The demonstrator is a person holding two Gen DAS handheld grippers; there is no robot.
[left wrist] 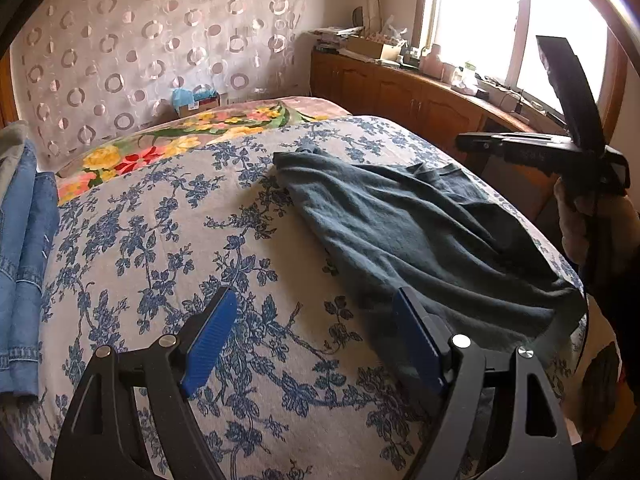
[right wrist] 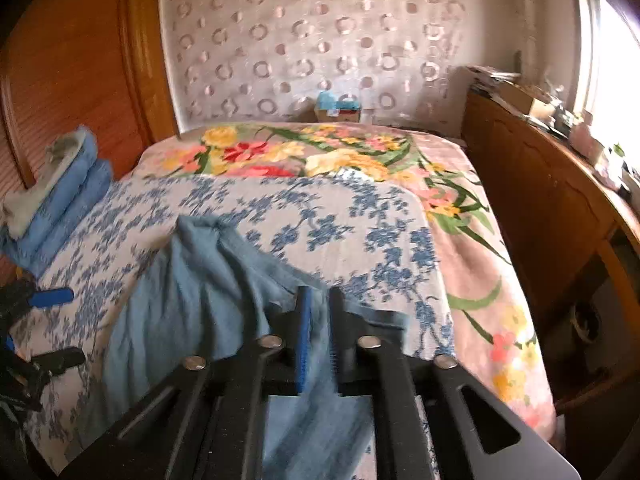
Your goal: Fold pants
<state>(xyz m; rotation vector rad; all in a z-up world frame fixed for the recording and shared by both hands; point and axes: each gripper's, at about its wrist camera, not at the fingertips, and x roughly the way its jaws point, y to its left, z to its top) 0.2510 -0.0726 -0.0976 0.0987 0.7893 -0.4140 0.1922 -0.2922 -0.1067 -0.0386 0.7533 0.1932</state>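
The pants (left wrist: 400, 232) are dark blue-grey and lie rumpled across the right half of the bed; in the right wrist view the pants (right wrist: 192, 300) look light blue. My left gripper (left wrist: 316, 296) is open wide just above the bedspread, its right finger over the near edge of the cloth. It also shows at the left edge of the right wrist view, as the left gripper (right wrist: 60, 328). My right gripper (right wrist: 318, 292) hovers over the pants' far corner, jaws a narrow gap apart. Blurred cloth shows in the gap, and the pads do not visibly press on it. A hand holds the right gripper (left wrist: 464, 141) at the bed's right side.
A blue-flowered bedspread (left wrist: 160, 240) covers the bed, with a bright floral blanket (right wrist: 320, 152) beyond it. Folded denim (left wrist: 24, 260) is stacked at the left edge. A cluttered wooden cabinet (right wrist: 540, 220) runs along the right side under the window. A small box (left wrist: 196, 100) stands by the wall.
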